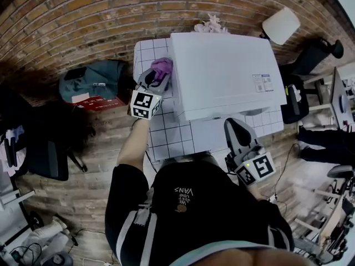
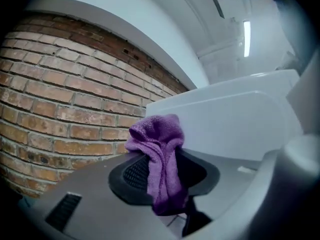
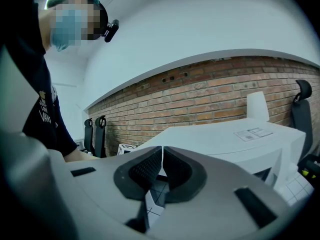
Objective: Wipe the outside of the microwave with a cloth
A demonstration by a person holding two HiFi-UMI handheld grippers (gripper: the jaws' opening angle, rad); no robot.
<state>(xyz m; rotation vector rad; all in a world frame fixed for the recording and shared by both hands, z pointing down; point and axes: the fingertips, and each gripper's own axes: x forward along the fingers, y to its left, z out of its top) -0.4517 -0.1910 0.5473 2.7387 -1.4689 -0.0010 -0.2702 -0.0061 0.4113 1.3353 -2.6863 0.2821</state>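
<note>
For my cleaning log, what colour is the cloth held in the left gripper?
Purple cloth; clearest in the left gripper view.

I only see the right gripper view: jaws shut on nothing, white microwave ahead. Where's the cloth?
Observer: The purple cloth is pinched between the left gripper jaws.
Operator: Where is that against the microwave?
Observer: The head view puts it at the microwave top's left edge, toward the back. I can't confirm contact.
Operator: And my right gripper from above?
Observer: The right gripper sits just off the microwave's front edge, over the tiled table.
</note>
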